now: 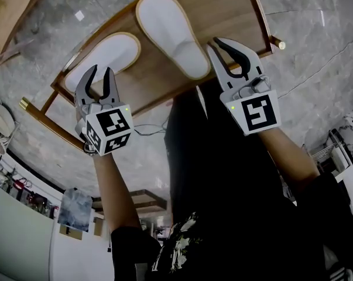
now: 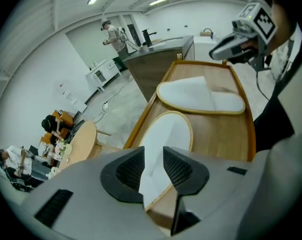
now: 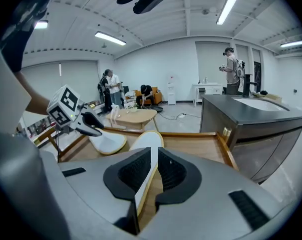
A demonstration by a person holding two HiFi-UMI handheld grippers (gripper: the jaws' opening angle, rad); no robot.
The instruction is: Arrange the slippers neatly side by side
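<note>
Both the left gripper (image 1: 101, 70) and the right gripper (image 1: 214, 42), left and right of the frame's middle, are grey with curved black jaws, a small green light (image 1: 125, 108) and a white cube (image 1: 109, 127) of black square markers, and the person wears short black sleeves (image 1: 126, 244) and dark trousers (image 1: 199, 157).

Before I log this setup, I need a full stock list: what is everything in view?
slippers: two, white with tan edging, on the wooden table; left slipper lies flat, right slipper is gripped at one end
wooden table: one, brown, raised rim, under the slippers
floor: grey, marbled, around the table
round table: one, light wood, background
counter: one, dark grey, beside the wooden table
people: several, far background
left gripper: one, grey, fingers open over the left slipper
right gripper: one, grey, fingers shut on the right slipper
</note>
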